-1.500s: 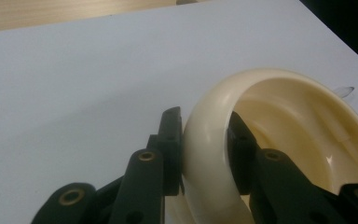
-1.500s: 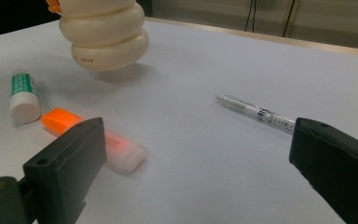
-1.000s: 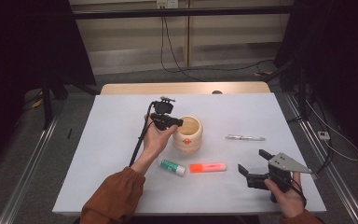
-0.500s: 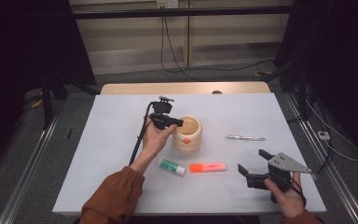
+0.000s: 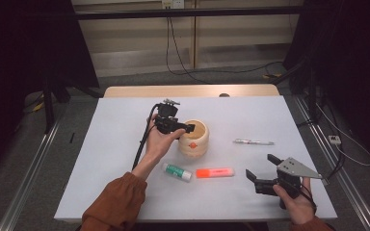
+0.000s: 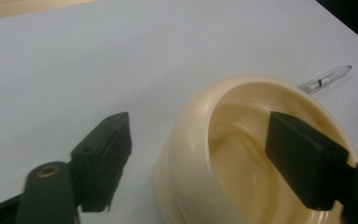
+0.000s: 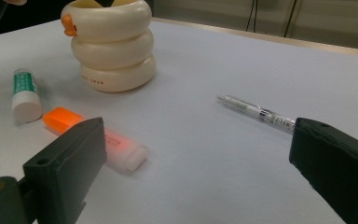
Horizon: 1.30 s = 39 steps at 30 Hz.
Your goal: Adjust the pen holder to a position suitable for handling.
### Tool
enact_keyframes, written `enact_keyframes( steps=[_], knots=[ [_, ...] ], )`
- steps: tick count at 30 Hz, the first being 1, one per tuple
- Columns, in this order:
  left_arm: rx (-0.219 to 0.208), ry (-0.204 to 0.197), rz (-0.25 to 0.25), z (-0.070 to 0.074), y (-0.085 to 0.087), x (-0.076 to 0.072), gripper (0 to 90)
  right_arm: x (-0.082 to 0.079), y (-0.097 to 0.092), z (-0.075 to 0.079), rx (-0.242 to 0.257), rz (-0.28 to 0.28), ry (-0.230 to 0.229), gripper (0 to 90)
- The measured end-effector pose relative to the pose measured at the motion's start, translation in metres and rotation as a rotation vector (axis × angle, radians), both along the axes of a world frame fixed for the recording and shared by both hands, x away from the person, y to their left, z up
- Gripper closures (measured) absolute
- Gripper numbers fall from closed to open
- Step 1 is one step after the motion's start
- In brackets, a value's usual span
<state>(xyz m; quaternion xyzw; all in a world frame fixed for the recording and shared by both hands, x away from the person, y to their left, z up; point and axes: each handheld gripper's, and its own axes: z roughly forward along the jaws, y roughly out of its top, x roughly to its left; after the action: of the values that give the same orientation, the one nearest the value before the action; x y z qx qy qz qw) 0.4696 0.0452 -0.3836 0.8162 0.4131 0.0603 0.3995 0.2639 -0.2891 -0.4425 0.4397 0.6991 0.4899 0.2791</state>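
A: Table [image 5: 125,187], high view. Left gripper [image 5: 189,128] sits at the rim of the cream pen pot [image 5: 196,143], mid-table. Its jaws have just been opening, and nothing hangs between them. Glue stick [image 5: 176,171] and orange highlighter [image 5: 214,173] lie in front of the pot; the clear pen [image 5: 254,142] lies off to its right, apart from it.

B: And the right gripper [image 5: 262,171]?

A: Parked near the front right corner, jaws spread, nothing in them.

B: Left gripper view?

A: The left gripper [image 6: 205,158] straddles the pot [image 6: 200,149] wall: one jaw outside over the table, the other over the mouth. Wide open, not pressing on it. Inside the pot looks bare, though the bottom is dim, so I cannot be sure. The pen [image 6: 324,78] tip pokes out past the far rim.

B: Right gripper view?

A: The right gripper [image 7: 196,163] is fully open and holds nothing. Ahead lie the highlighter [image 7: 98,137], glue stick [image 7: 25,93] and pen [image 7: 256,112], with the pot [image 7: 112,46] behind. This view shows the pot's three stacked rings and an orange beak on its side, which the high view barely gives. The left gripper view alone looks down into the pot.

B: Risks?

A: With a jaw on each side of the wall, pulling away sideways could catch the rim and tip or drag the pot. The round pen may roll if nudged.
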Motion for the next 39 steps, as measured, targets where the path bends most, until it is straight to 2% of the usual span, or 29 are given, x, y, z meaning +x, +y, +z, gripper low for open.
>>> enact_keyframes(
  steps=[2,3,6,8,11,12,14,15,18,20,23,27,31,34,37,39],
  knots=[
    [-0.004,-0.016,0.0,0.002,0.002,-0.001,14.1,0.0,0.0,0.0,0.002,-0.003,0.001,3.6],
    [-0.009,-0.024,0.003,0.003,0.003,-0.002,14.1,0.0,0.0,0.0,0.002,-0.003,0.001,3.6],
    [-0.024,-0.052,-0.022,0.005,0.009,-0.004,10.1,0.0,0.0,0.0,0.002,-0.002,0.0,3.5],
    [-0.053,-0.069,-0.029,0.006,0.013,-0.006,7.1,0.0,0.0,0.0,0.0,-0.001,0.0,3.6],
    [-0.081,-0.108,-0.06,0.008,0.021,-0.011,6.4,0.0,0.0,0.0,0.001,-0.002,0.0,3.5],
    [-0.075,-0.13,-0.065,0.009,0.024,-0.013,6.3,0.0,0.0,0.0,0.001,-0.001,0.0,3.5],
    [-0.089,-0.137,-0.066,0.01,0.028,-0.015,5.6,0.0,0.0,0.0,0.001,-0.001,-0.001,3.6],
    [-0.11,-0.147,-0.072,0.01,0.032,-0.017,5.8,0.0,0.0,0.0,0.002,-0.002,0.001,3.5],
    [-0.098,-0.196,-0.065,0.012,0.038,-0.021,5.8,0.0,0.0,0.0,0.001,-0.004,0.001,3.5],
    [-0.116,-0.195,-0.07,0.011,0.042,-0.024,5.8,0.0,0.0,0.0,0.001,-0.004,0.001,3.5],
    [-0.103,-0.2,-0.08,0.008,0.047,-0.028,5.8,0.001,0.0,0.0,-0.002,-0.005,0.002,3.5],
    [-0.103,-0.199,-0.09,-0.004,0.054,-0.031,6.1,0.001,0.0,0.0,-0.002,-0.004,0.003,3.5],
    [-0.098,-0.197,-0.082,-0.009,0.062,-0.034,6.2,0.001,0.0,0.0,-0.002,-0.004,0.001,3.5],
    [-0.102,-0.218,-0.068,-0.011,0.069,-0.039,6.5,0.001,0.0,0.0,-0.001,-0.001,0.004,3.5],
    [-0.121,-0.195,-0.081,-0.014,0.073,-0.043,6.5,0.003,0.0,0.0,0.002,-0.006,0.006,3.4],
    [-0.111,-0.198,-0.084,-0.017,0.076,-0.047,6.5,0.004,0.001,-0.001,0.002,-0.01,0.01,3.4]
  ],
)
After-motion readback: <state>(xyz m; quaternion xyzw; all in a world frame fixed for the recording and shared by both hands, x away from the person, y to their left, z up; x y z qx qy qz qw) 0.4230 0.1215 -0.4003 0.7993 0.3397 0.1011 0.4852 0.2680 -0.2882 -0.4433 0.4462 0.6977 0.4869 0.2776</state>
